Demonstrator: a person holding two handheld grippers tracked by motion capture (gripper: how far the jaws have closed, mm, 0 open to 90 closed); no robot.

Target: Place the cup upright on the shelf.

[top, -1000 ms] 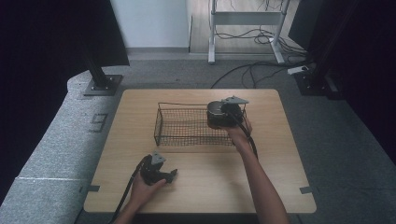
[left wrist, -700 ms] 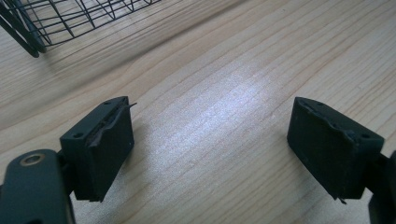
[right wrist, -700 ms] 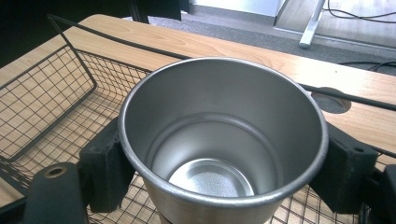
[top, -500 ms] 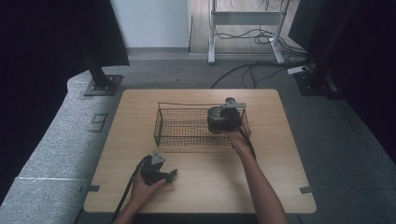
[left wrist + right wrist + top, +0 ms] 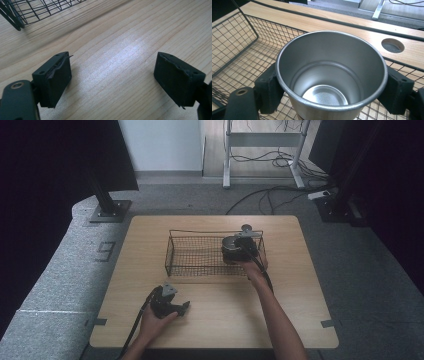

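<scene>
R gripper (image 5: 329, 90): jaws clamped on either side of the metal cup (image 5: 331, 75), pads tight against its wall just under the rim. Cup is upright, mouth open to the camera, empty inside. It sits w/in the wire basket (image 5: 239, 50), mesh under and around it; can't tell if the base is touching the mesh floor or a bit above it.

What changed: vs a sec ago in the high view, R gripper (image 5: 243, 247) and cup (image 5: 231, 245) have crept slightly toward the person and lower into the right end of the basket (image 5: 190, 254). Half a sec ago it was already nearly here, so the motion is slowing. Read: cup is being set down in the basket, placement nearly done, release looks like the next thing. Not let go yet, grip is full.

L gripper (image 5: 112, 82): jaws wide apart, nothing between them, just bare table (image 5: 125, 37) below. In the high view it rests (image 5: 170, 304) near the front edge, well apart from the basket, same spot as 1 s ago – idle.

Table hole (image 5: 392, 45) shows beyond the basket's far rim; no bearing on the job.

Risk, as a guess: if base isn't down yet, opening now could tip the cup on the mesh.
</scene>
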